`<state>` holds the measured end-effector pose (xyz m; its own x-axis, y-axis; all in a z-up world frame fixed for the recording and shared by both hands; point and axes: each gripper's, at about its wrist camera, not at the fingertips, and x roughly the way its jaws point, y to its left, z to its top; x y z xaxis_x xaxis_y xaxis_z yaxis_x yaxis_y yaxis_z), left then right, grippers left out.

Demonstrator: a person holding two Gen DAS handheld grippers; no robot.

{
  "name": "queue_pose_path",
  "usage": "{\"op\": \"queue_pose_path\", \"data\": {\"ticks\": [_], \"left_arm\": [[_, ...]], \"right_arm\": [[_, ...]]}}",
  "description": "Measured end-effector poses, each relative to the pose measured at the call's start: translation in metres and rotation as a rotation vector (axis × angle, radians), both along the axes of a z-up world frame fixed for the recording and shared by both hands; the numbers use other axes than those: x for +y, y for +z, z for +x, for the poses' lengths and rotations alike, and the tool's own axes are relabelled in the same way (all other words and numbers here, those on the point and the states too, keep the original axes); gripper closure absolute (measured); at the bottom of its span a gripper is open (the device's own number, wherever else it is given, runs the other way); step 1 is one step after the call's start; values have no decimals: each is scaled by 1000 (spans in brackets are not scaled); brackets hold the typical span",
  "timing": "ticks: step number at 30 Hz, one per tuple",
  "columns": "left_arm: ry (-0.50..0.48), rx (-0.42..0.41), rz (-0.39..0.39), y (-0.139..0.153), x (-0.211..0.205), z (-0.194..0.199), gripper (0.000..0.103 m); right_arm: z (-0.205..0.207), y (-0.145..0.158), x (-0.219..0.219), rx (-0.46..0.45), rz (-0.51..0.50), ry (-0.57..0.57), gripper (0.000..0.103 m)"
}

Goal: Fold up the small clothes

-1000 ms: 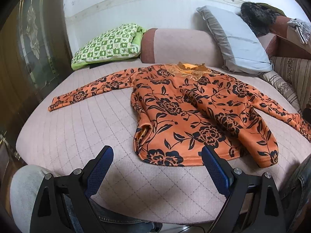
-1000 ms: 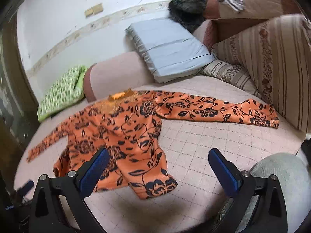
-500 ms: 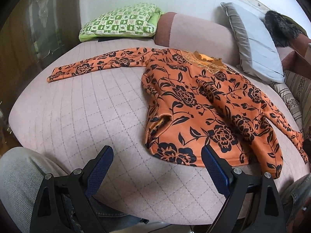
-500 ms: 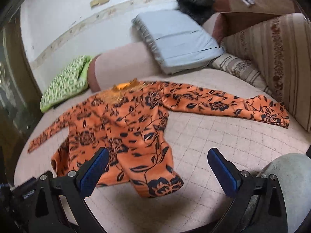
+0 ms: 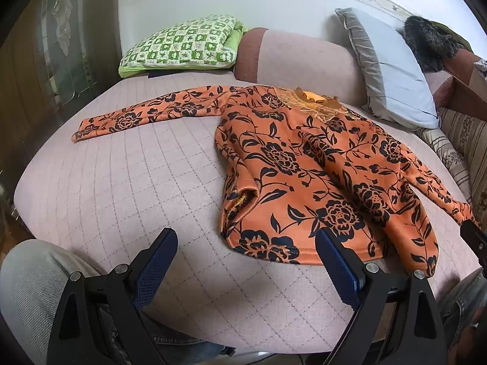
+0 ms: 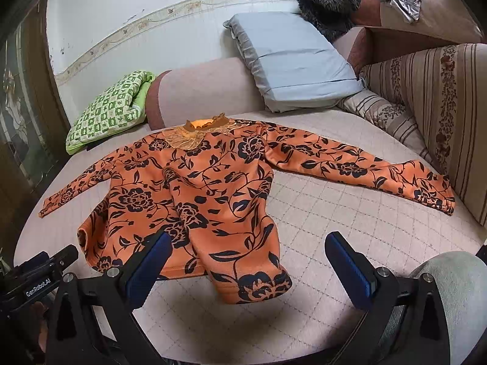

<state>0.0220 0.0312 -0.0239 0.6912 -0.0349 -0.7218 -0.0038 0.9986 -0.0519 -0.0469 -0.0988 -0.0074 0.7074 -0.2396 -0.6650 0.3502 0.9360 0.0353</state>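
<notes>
- A pink quilted bed point(image 5: 121, 188) is carrying everything here, with a pink bolster point(image 6: 207, 91) lying along its far edge.
- A green checked cushion point(image 5: 182, 45) is resting at the far left corner, beside the bolster.
- A grey pillow point(image 6: 292, 57) is leaning at the far right corner, with a dark furry item point(image 6: 328, 3) sitting behind it.
- A striped cushion point(image 6: 426, 97) is standing along the right edge, close to 1 sleeve cuff.
- A person's knee in grey trousers point(image 5: 27, 289) is showing at the near edge.
- The orange top point(image 5: 304, 176) with black flowers is lying front up across the middle of the bed, collar toward the bolster, both sleeves spreading out toward the left and right edges.
- Its right side is lying folded over the body, and the hem is bunching open on the left.
- The left gripper point(image 5: 246, 264) is hovering above the near edge with its 2 blue pads wide apart, gripping nothing.
- The right gripper point(image 6: 248, 269) is hovering over the hem, equally wide and empty.
</notes>
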Motion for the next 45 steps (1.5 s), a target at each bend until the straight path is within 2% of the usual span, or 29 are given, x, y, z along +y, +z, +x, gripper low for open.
{"op": "queue_pose_path", "data": {"ticks": [2, 4, 10, 13, 17, 24, 37, 42, 45], "left_arm": [[-1, -1, 2, -1, 0, -4, 10], [-2, 6, 2, 7, -2, 10, 10], [0, -13, 10, 13, 3, 4, 11], [20, -27, -6, 18, 5, 4, 11], [25, -33, -24, 20, 8, 0, 11], [-11, -74, 15, 25, -1, -9, 11], [-44, -101, 31, 28, -8, -19, 11], [-48, -75, 20, 30, -6, -13, 11], [-28, -42, 24, 41, 4, 12, 11]], "right_arm": [[-1, 1, 1, -1, -4, 1, 2], [-2, 1, 1, 0, -6, -1, 2], [-4, 6, -1, -17, 17, 5, 2], [-9, 16, -4, -60, 38, 10, 2], [-15, 26, 3, -96, -8, 14, 1], [-9, 22, 14, -64, -40, 48, 1], [-17, 23, 15, -87, -50, 38, 2], [-18, 24, 13, -88, -46, 33, 2], [-16, 27, 5, -88, -2, 31, 2]]}}
